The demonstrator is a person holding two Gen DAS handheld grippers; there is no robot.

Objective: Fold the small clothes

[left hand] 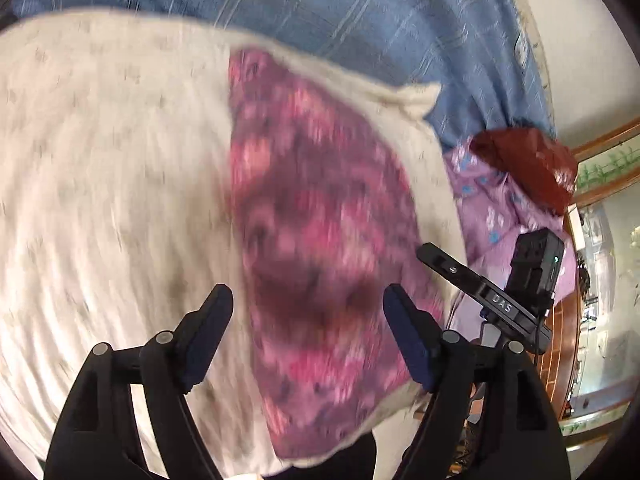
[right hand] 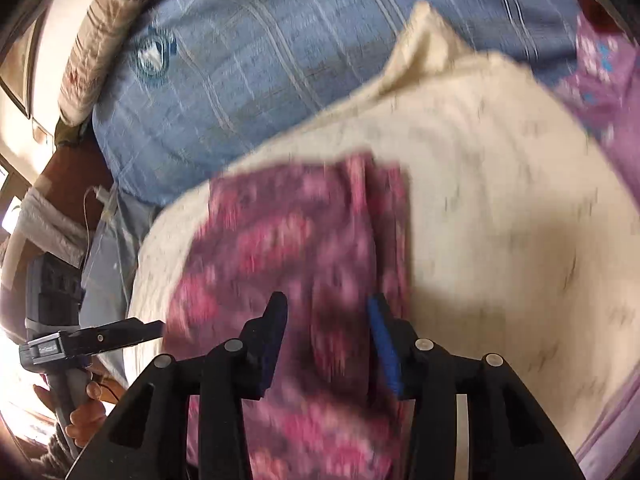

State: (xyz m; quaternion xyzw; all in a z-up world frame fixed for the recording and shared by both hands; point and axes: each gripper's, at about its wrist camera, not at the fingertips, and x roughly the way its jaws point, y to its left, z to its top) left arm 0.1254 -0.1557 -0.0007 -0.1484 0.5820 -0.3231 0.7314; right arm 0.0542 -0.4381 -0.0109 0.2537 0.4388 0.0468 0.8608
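Note:
A pink and purple patterned garment (left hand: 316, 248) lies folded on a cream cloth (left hand: 112, 168) spread over the bed. It also shows in the right wrist view (right hand: 288, 240), with a narrow fold along its right side. My left gripper (left hand: 308, 300) is open and empty, hovering over the garment's near part. My right gripper (right hand: 328, 308) is open and empty, also over the garment. Both views are blurred by motion. The right gripper's body (left hand: 488, 296) shows at the right of the left wrist view; the left gripper's body (right hand: 92, 340) shows at the left of the right wrist view.
A blue checked bedsheet (left hand: 360, 20) lies beyond the cream cloth (right hand: 500, 200). A lilac printed cloth (left hand: 492, 208) and a dark red item (left hand: 532, 164) are piled at the right. A patterned pillow (right hand: 104, 28) sits at the bed's far left edge.

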